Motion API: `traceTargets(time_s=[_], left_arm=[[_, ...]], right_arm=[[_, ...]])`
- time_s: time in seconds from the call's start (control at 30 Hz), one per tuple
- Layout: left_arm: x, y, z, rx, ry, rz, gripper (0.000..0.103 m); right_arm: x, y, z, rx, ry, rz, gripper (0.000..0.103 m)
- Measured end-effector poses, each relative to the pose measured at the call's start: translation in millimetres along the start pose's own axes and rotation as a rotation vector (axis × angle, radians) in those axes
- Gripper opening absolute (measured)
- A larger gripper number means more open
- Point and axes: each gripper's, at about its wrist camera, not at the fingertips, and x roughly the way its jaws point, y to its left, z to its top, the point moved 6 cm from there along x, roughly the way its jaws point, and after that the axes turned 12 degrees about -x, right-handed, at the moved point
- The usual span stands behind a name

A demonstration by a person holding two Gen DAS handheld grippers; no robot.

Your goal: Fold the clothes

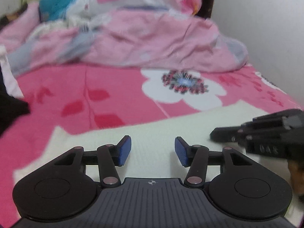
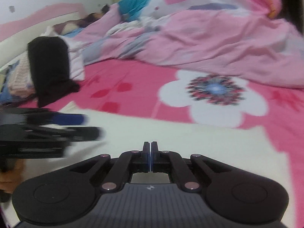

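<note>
Pink floral bedsheet [image 1: 114, 79] beyond our tongs: left tongs [image 1: 153, 151] gape empty, right tongs [image 2: 150, 153] pinched closed on nothing, both over the cream garment [image 1: 171, 129], apparently smoothing it.

A cream-white garment [image 1: 171, 133] lies spread flat on the near part of a bed with a pink floral sheet [image 1: 114, 87]. At the far left, a dark garment [image 2: 49, 66] stands draped over a pile of pale clothes [image 2: 20, 76].
</note>
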Motion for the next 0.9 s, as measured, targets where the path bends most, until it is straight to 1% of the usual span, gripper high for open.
traceTargets(time_s=[0.03, 0.07, 0.1, 0.17, 0.23, 0.3, 0.37, 0.4, 0.43, 0.47, 0.53, 0.57, 0.63, 0.67, 0.73, 0.8, 0.9], left_arm=[[7.0, 9.1, 1.8, -0.036, 0.016, 0.004, 0.050], [8.3, 17.8, 3.1, -0.077, 0.019, -0.007, 0.046], [7.3, 26.7, 6.0, -0.121, 0.015, -0.024, 0.046], [3.8, 43.8, 11.5, -0.169, -0.007, -0.014, 0.044], [-0.2, 60.5, 14.7, -0.211, -0.024, 0.000, 0.044], [-5.3, 75.0, 17.6, -0.253, -0.043, 0.035, 0.044], [-9.7, 90.7, 21.7, -0.307, -0.056, 0.057, 0.045], [-11.6, 98.4, 22.7, -0.332, -0.058, 0.081, 0.044], [-13.2, 106.0, 23.7, -0.365, -0.060, 0.089, 0.044], [-14.7, 113.7, 24.8, -0.400, -0.062, 0.092, 0.045], [-18.0, 129.9, 25.7, -0.469, -0.066, 0.129, 0.048], [-20.2, 138.0, 25.7, -0.502, -0.067, 0.141, 0.048], [-30.0, 146.5, 26.7, -0.552, -0.074, 0.124, 0.048], [-37.3, 146.5, 28.0, -0.542, -0.090, 0.123, 0.049], [-52.4, 140.1, 30.3, -0.490, -0.126, 0.125, 0.049], [-68.3, 126.9, 32.8, -0.428, -0.163, 0.112, 0.049], [-83.8, 92.5, 33.1, -0.300, -0.204, 0.059, 0.051]], right_arm=[[4.4, -1.1, 0.2, 0.004, 0.013, 0.005, 0.000], [7.2, -6.8, 0.0, 0.024, 0.017, 0.009, 0.000], [9.7, -13.0, -0.1, 0.047, 0.020, 0.012, 0.000], [11.0, -35.9, -0.8, 0.101, 0.012, -0.030, 0.000], [9.7, -64.4, -5.8, 0.200, -0.011, -0.033, 0.000], [6.5, -93.0, -12.3, 0.290, -0.022, -0.088, 0.000], [2.2, -116.8, -21.5, 0.409, -0.048, -0.084, 0.000], [0.4, -124.4, -25.4, 0.460, -0.065, -0.062, 0.000], [-0.8, -128.6, -27.5, 0.487, -0.076, -0.058, 0.000], [-1.6, -130.2, -28.2, 0.495, -0.080, -0.073, 0.000], [-3.3, -133.0, -29.3, 0.507, -0.086, -0.106, 0.000], [-4.7, -135.3, -29.8, 0.521, -0.088, -0.123, 0.000], [-9.4, -140.2, -31.2, 0.561, -0.096, -0.153, 0.000], [-14.7, -138.3, -30.2, 0.560, -0.110, -0.151, 0.000], [-25.9, -133.6, -27.5, 0.553, -0.138, -0.143, 0.000], [-32.6, -119.2, -21.3, 0.514, -0.147, -0.122, 0.001], [-32.5, -87.1, -11.4, 0.426, -0.130, -0.063, 0.001]])
